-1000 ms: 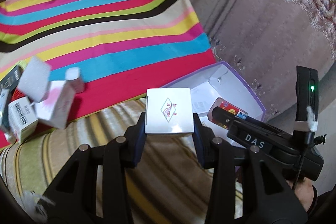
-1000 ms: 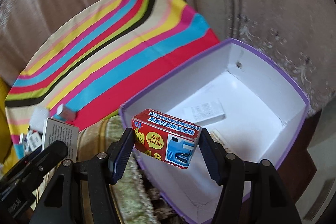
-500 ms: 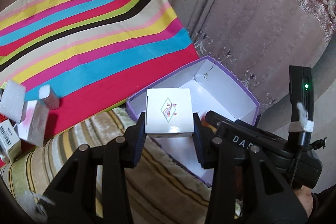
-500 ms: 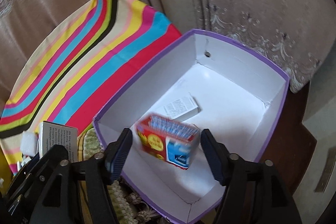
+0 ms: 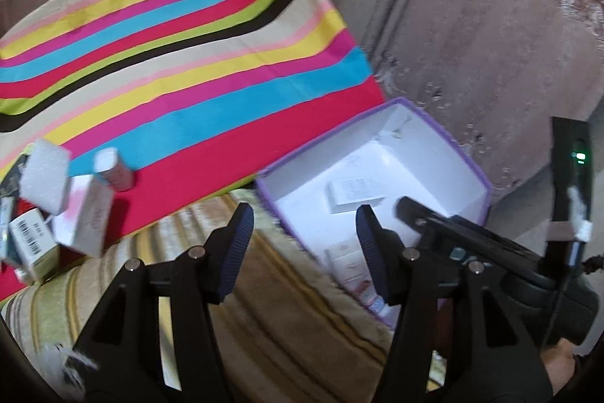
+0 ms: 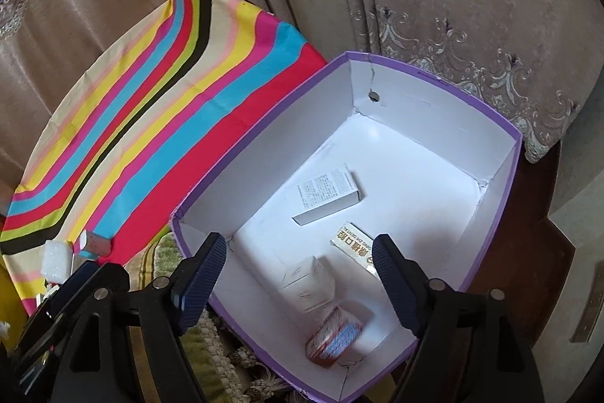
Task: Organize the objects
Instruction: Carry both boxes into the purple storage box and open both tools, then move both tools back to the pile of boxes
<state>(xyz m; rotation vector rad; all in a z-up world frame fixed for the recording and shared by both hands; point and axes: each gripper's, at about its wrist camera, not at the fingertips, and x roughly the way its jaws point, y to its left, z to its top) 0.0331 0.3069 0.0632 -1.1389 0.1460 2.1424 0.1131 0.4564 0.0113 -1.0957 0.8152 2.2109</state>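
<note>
Inside the purple box (image 6: 490,123), the red carton (image 6: 334,337) lies tilted beneath both opening, empty hand-held grippers.

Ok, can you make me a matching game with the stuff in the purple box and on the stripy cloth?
Things:
1. red and blue box
2. white box with small print
3. small pink bottle
4. left gripper

Places or states:
A. on the striped cloth
B. jaws opening, nothing between them
C. middle of the purple box's floor
D. near corner of the purple box

Pairs: 1-D, 2-C, 3-A, 4-B
</note>
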